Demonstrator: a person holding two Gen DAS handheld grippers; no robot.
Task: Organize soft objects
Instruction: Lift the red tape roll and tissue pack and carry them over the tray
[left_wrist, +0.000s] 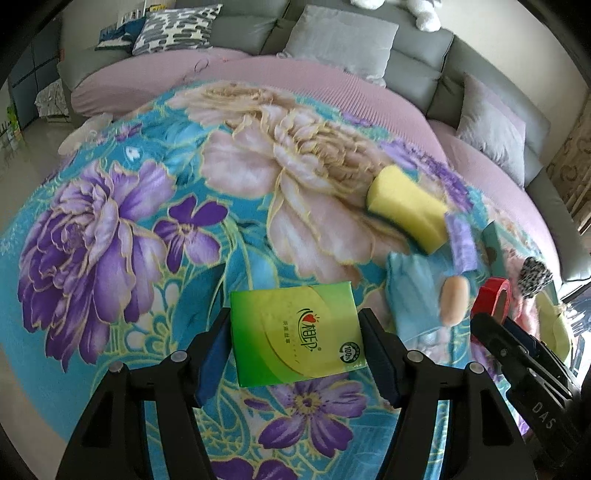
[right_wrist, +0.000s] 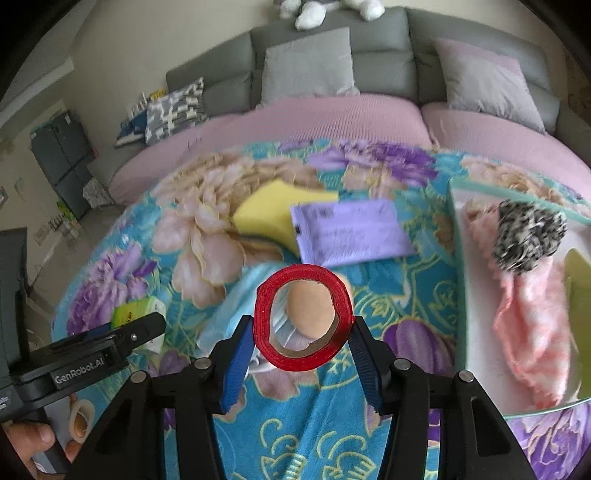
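**Both grippers loaded, tray still to be reached**

The left gripper (left_wrist: 295, 332) has its jaws about two-thirds open around a green tissue pack (left_wrist: 297, 334); the blue pads sit at the pack's two side edges, so I read it as gripped, above the floral blanket (left_wrist: 110, 221). The right gripper (right_wrist: 301, 325) holds a red tape roll (right_wrist: 303, 317) upright between its pads, the jaws about half open and pressing the ring at 9 and 3 o'clock. Through the ring's hole a peach-coloured oval piece (right_wrist: 308, 310) shows, lying on a light blue cloth (right_wrist: 229, 317) below.

In the right wrist view a pale tray (right_wrist: 458, 280) lies at 3 o'clock of the roll, already holding a pink fluffy cloth (right_wrist: 532, 332) and a black-and-white speckled ball (right_wrist: 528, 236). At 12 o'clock of the roll, farther back on the blanket, lie a yellow sponge (right_wrist: 266, 218) and a purple packet (right_wrist: 351, 232) that overlaps it.

The step in hand looks like carrying: each tool has picked an item and neither has delivered it. Next, the roll probably calls for a sideways swing toward 3 o'clock, clearing the tray's near wall before the jaws part. A hard roll is an odd fit among soft things, so where it belongs is unclear. The tissue pack has the longer trip, across the cloth and the peach piece.
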